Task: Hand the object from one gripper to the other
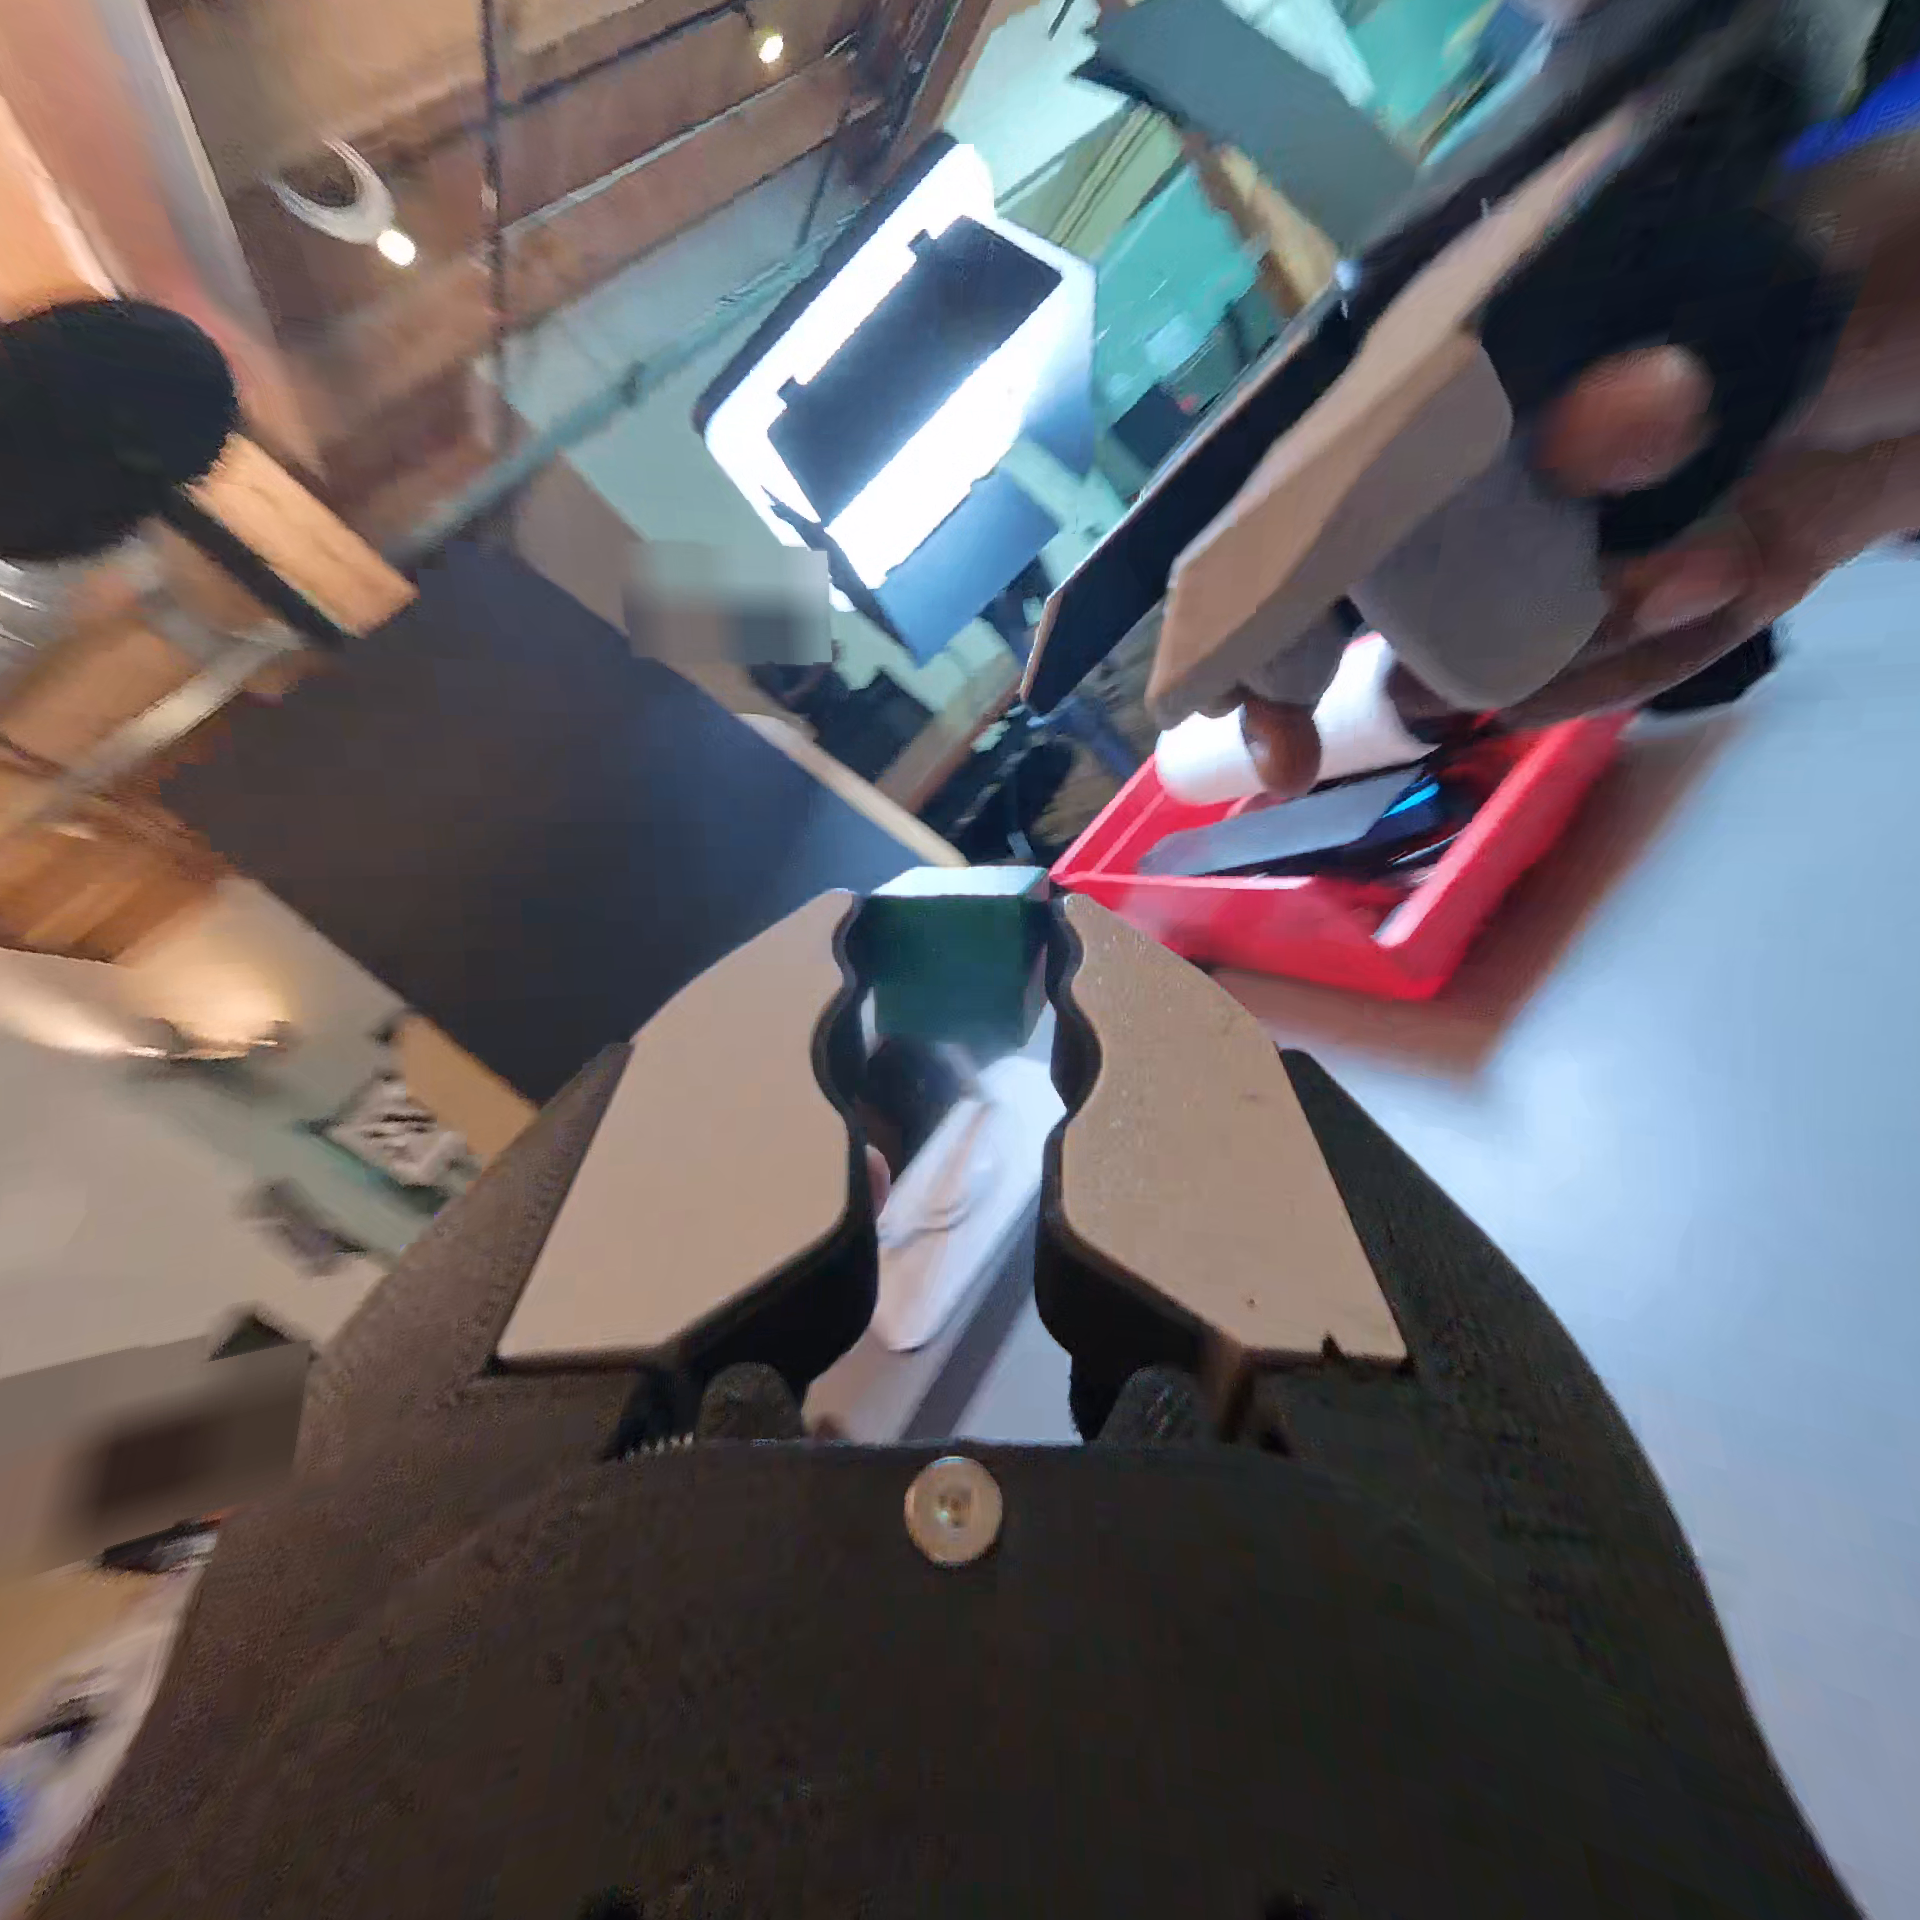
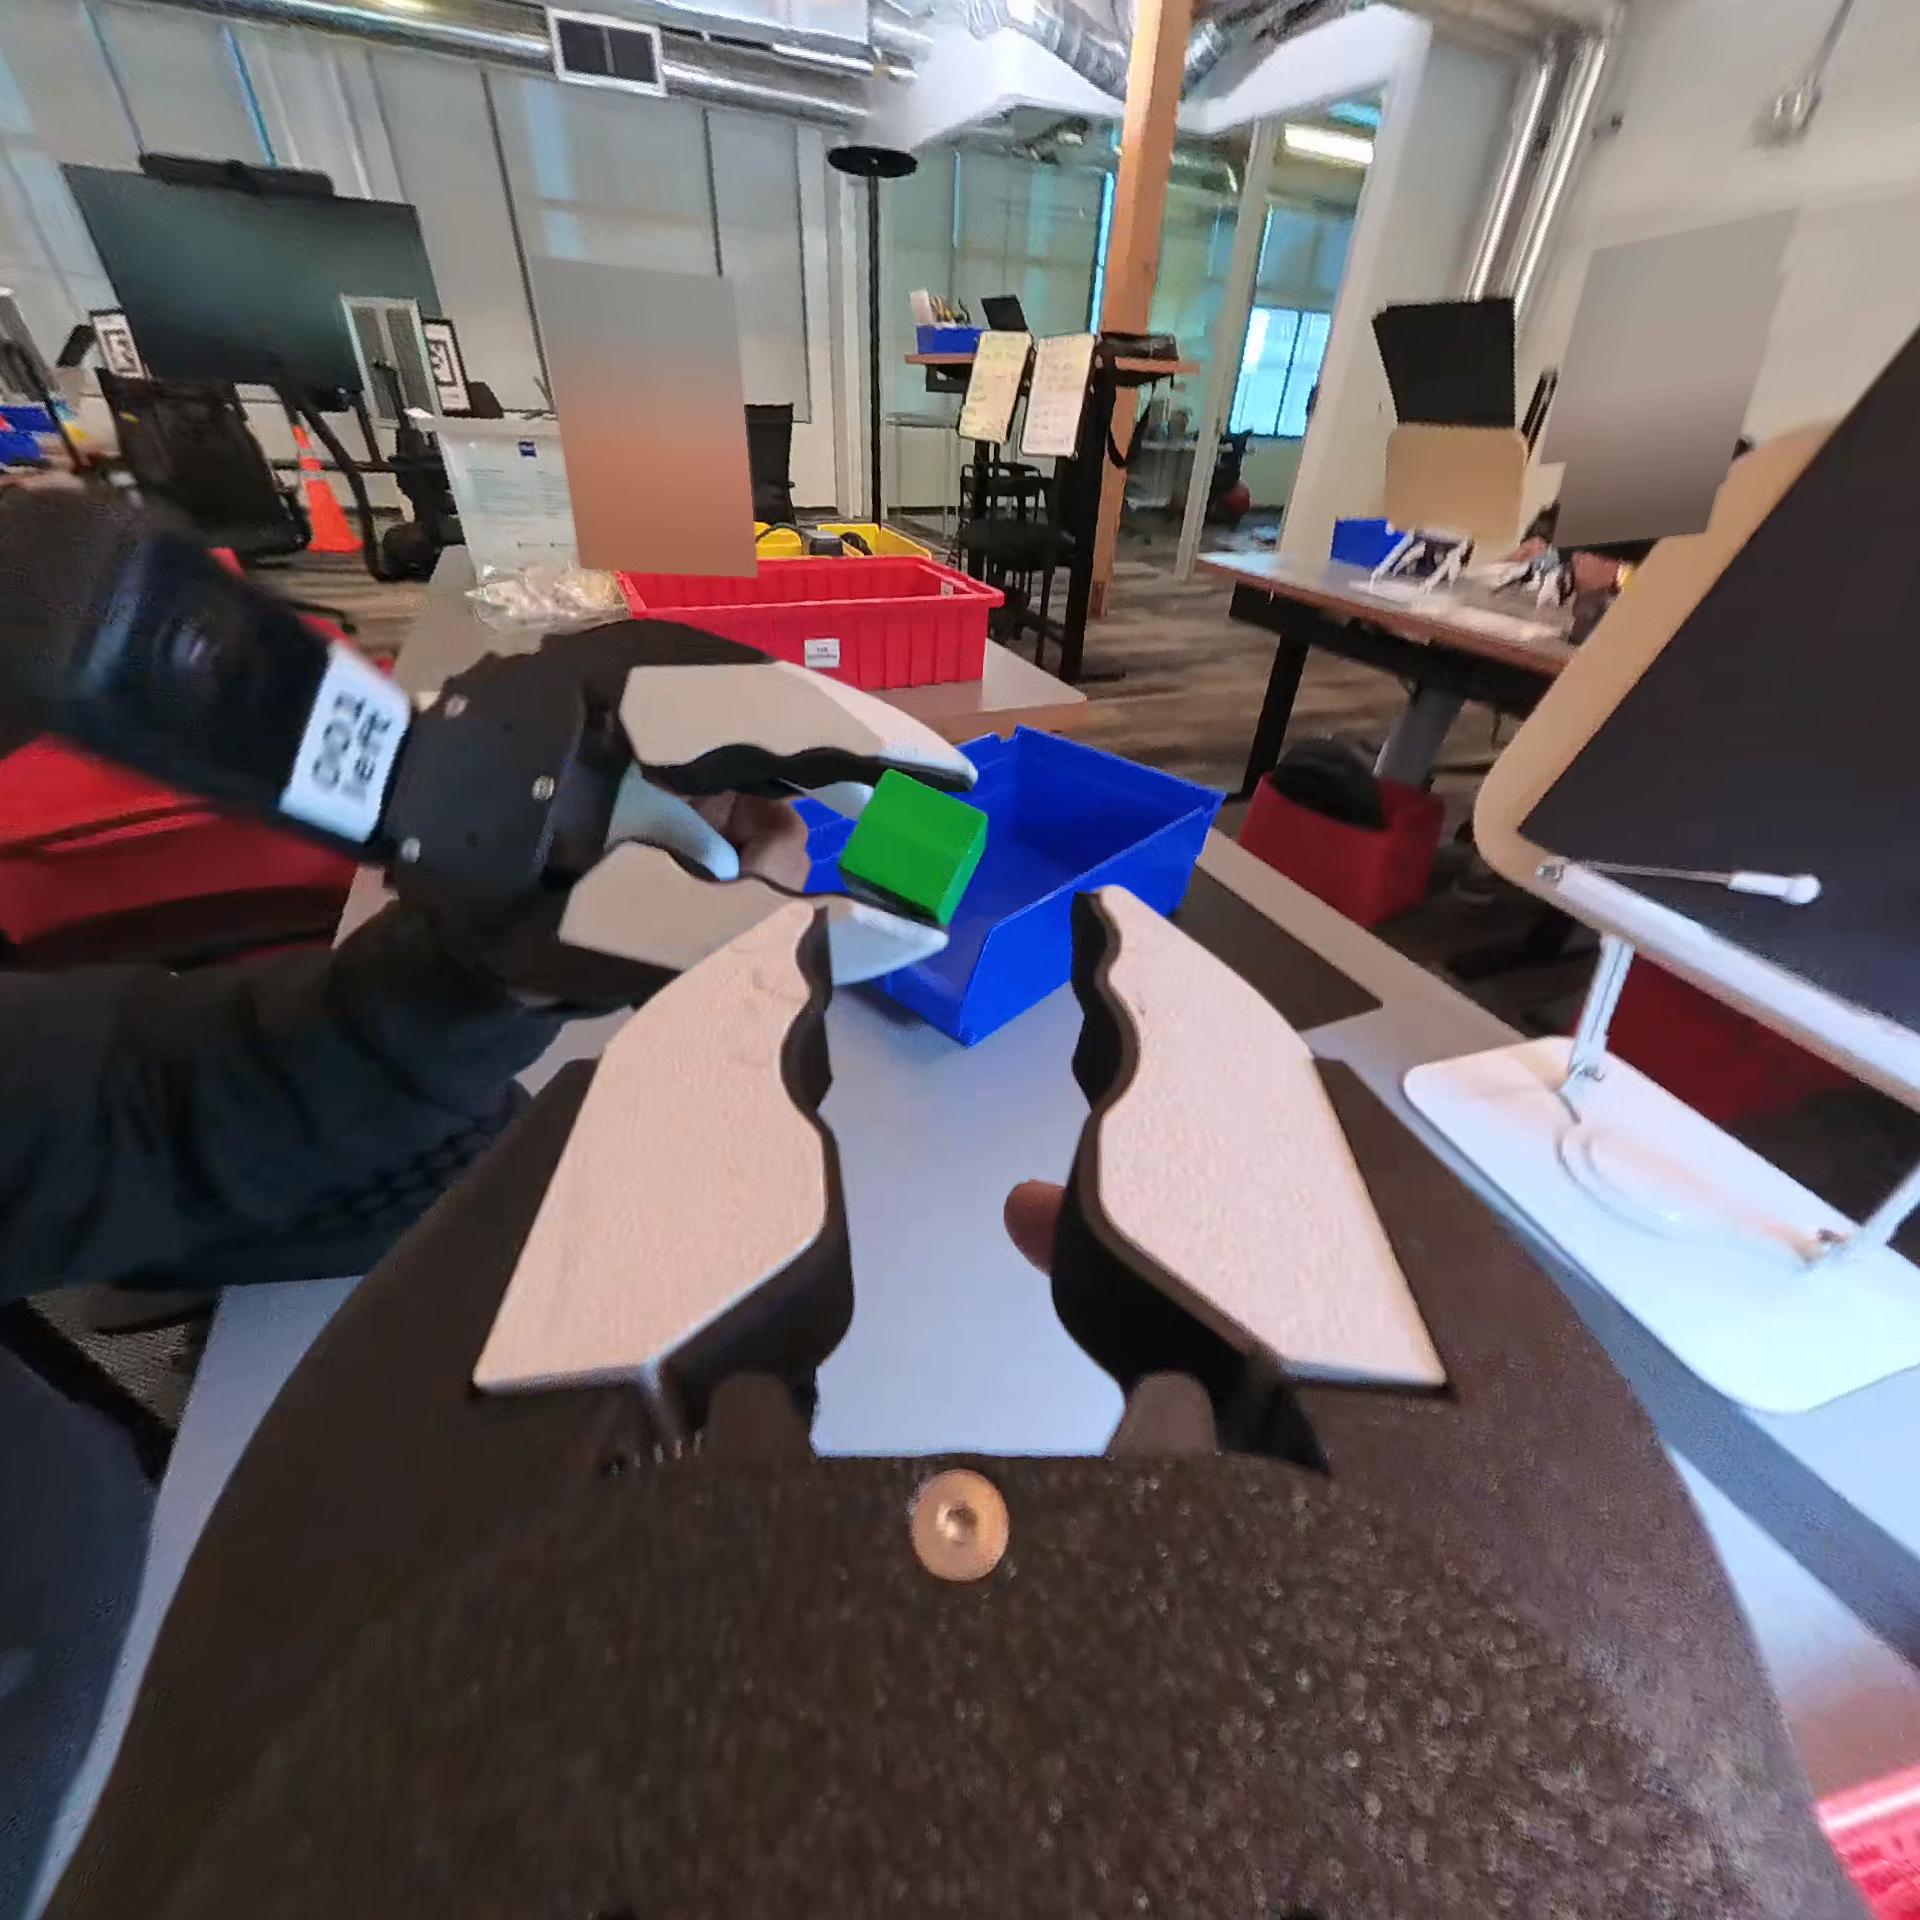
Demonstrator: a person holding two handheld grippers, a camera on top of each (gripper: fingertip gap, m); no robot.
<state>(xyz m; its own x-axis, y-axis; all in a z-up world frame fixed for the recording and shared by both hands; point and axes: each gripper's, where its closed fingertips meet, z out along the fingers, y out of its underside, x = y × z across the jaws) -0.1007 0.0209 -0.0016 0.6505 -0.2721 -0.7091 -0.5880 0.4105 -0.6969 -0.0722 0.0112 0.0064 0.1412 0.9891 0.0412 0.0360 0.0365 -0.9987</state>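
Two grippers meet above the table [image 2: 935, 1195]: the left gripper [image 2: 940, 857] pinches the green block [image 2: 914, 857] at its fingertips, in the air in front of the blue bin [image 2: 1101, 821]. The right gripper [image 2: 951, 925] is wide apart and empty. If the left lets go before the right closes, I think the block falls.

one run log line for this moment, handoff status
phase: pre-handoff | left tool: shut on green block | right tool: open, empty, apart from block | blue bin: behind block | transfer: not yet done
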